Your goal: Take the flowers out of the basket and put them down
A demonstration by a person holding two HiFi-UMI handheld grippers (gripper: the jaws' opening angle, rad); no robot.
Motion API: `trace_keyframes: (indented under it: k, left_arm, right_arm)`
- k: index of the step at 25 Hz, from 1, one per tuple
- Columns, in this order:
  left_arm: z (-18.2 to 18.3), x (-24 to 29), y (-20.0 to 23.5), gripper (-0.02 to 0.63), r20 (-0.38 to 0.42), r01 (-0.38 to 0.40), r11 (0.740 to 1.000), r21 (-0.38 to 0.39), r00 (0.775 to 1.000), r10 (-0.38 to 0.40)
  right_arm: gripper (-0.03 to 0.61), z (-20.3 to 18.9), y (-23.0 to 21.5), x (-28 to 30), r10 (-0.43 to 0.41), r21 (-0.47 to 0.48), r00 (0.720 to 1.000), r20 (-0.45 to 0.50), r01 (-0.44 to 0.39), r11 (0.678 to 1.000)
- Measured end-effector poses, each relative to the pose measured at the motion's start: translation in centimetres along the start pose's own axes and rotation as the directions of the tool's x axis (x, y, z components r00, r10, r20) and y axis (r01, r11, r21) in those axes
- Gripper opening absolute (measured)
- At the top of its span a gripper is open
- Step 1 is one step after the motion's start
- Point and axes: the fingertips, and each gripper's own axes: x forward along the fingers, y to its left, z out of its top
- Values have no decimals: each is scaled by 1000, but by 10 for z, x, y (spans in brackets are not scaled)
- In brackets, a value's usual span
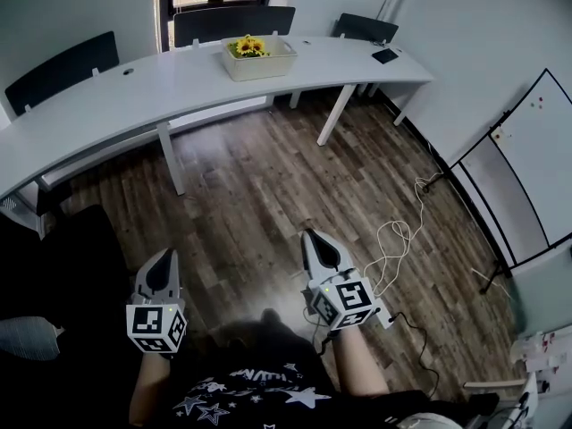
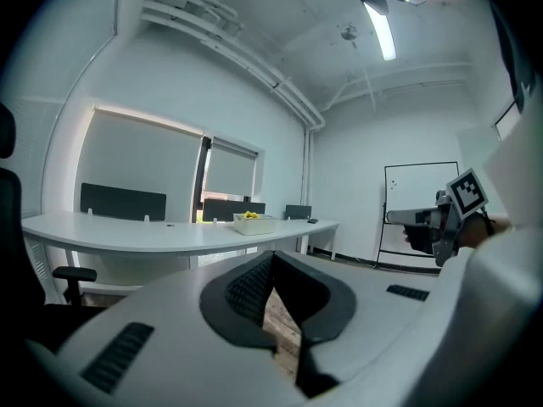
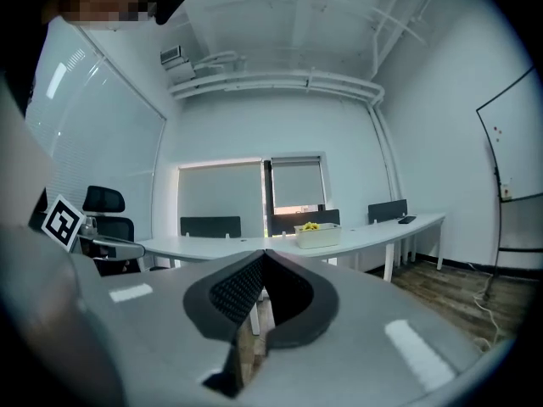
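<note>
**A:** Head view: where are the flowers (image 1: 248, 46)?
**B:** In the basket (image 1: 259, 64) on the white surface (image 1: 134, 88), well apart from your left gripper (image 1: 165, 254) and right gripper (image 1: 311, 235), low over the wooden floor (image 1: 268, 195).
**A:** Left gripper view?
**B:** Your jaws are closed together, empty.
**A:** Right gripper view?
**B:** Same: pressed together, holding nothing.

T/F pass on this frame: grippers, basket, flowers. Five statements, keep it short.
1. Left gripper and right gripper are shut and empty. True.
2. The flowers lie on the table beside the basket. False: they sit in the basket.
3. The basket stands on the table. True.
4. The left gripper touches the basket. False: both grippers are far from it, over the floor.
5. A whiteboard stands at the right. True.
</note>
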Motion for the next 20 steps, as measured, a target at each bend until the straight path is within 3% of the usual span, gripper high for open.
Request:
trace_keyframes:
  k: [6, 12, 20]
  left_arm:
    - [-14, 0, -4, 9, -29, 28, 1000, -11, 999, -28]
    - [-25, 17, -4, 9, -45, 51, 998, -23, 998, -52]
    - [-19, 67, 7, 9, -59, 32, 999, -16, 998, -33]
  right_arm:
    - [2, -11, -12, -15, -45, 6, 999, -8, 45, 999]
    - [3, -27, -46, -10, -157, 33, 987, -19, 158, 987]
    - [3, -35, -67, 52, -97, 80, 995, -32, 100, 992]
